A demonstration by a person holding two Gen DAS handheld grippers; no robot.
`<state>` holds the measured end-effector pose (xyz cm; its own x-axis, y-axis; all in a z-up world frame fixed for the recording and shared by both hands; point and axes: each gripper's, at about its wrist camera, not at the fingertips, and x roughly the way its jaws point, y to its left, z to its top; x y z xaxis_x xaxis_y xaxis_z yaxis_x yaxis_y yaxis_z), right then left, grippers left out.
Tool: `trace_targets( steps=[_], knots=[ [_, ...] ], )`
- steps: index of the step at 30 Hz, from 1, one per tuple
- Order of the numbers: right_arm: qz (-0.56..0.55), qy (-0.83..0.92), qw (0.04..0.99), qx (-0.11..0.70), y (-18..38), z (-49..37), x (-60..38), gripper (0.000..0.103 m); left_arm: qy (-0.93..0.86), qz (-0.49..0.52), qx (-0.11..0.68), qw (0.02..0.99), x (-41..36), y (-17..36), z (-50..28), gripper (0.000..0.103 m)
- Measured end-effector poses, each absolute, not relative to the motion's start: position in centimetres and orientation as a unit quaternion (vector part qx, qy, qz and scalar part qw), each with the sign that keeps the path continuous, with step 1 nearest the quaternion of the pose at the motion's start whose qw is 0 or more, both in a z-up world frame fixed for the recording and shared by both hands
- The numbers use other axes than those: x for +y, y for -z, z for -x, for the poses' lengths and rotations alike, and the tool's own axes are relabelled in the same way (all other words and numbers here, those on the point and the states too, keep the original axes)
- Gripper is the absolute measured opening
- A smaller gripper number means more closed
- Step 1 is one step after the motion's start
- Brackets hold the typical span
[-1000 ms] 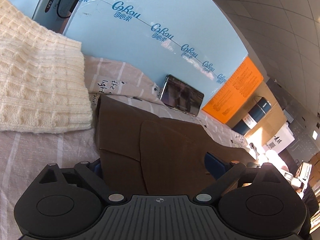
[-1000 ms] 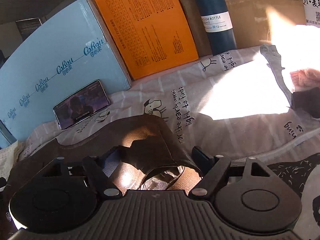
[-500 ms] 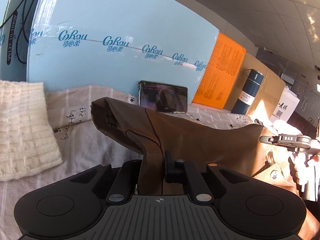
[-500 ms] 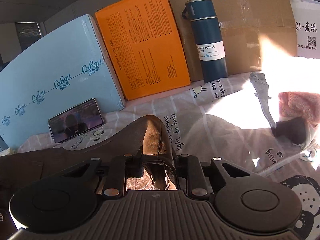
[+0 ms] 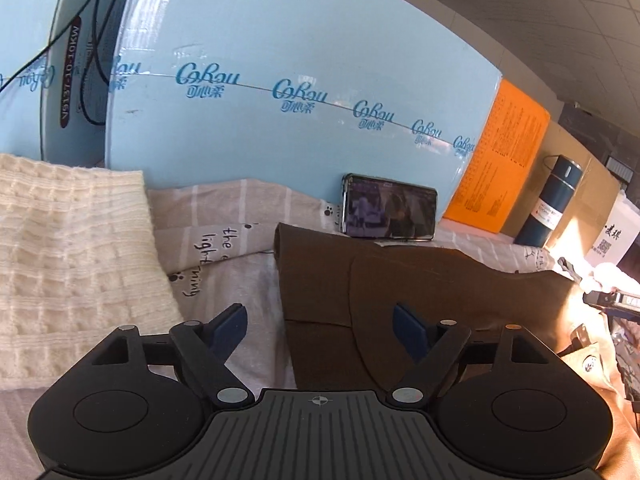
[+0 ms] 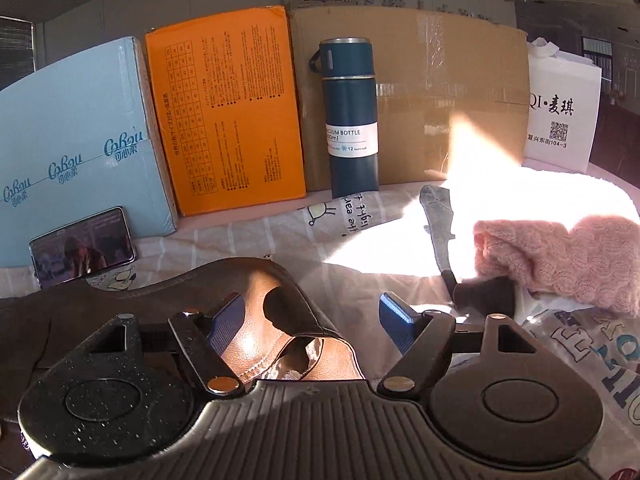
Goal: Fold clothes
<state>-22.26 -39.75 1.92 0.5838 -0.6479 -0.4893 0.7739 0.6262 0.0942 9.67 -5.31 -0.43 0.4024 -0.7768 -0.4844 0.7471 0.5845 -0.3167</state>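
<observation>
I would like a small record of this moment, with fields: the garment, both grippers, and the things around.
garment: brown jacket, lying on the printed sheet
left gripper: open, over the jacket's left edge, holding nothing
right gripper: open, a raised fold of the jacket between its fingers
left side: cream knit
right side: pink knit
at the back: blue box, phone, orange box, bottle
</observation>
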Motion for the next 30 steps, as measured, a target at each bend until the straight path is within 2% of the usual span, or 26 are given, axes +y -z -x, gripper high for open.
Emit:
trace_targets(
  steps=[4,9,14,23,25,26,27,30],
  knots=[
    [-0.176,0.369,0.892,0.191,-3.1,25.2,-36.5,0.083,0.534,0.000,0.290,0.794,-3.4,-0.1,-6.9,0.089],
    [-0.221,0.300,0.912,0.175,-2.4,27.3,-32.3,0.086,0.589,-0.079,0.227,0.772,-3.8,0.4,-2.0,0.097],
    [-0.225,0.269,0.914,0.204,0.0,26.4,-29.6,0.086,0.576,-0.133,0.257,0.765,-5.7,1.9,-1.4,0.097],
    [-0.197,0.270,0.921,0.198,2.0,26.1,-28.7,0.088,0.614,-0.072,0.269,0.739,-4.5,1.8,-2.3,0.096],
    [-0.206,0.266,0.921,0.195,2.1,26.3,-28.9,0.089,0.626,-0.053,0.260,0.733,-4.2,1.4,-2.3,0.090],
    [-0.211,0.264,0.921,0.193,2.2,26.3,-29.1,0.089,0.632,-0.044,0.255,0.731,-4.1,1.1,-2.2,0.076],
    [-0.218,0.262,0.920,0.192,2.3,26.4,-29.2,0.090,0.631,-0.048,0.253,0.732,-4.2,1.2,-2.1,0.057],
    [-0.242,0.256,0.918,0.184,2.5,26.8,-29.8,0.090,0.616,-0.075,0.275,0.734,-5.3,2.0,-2.2,0.032]
  ],
)
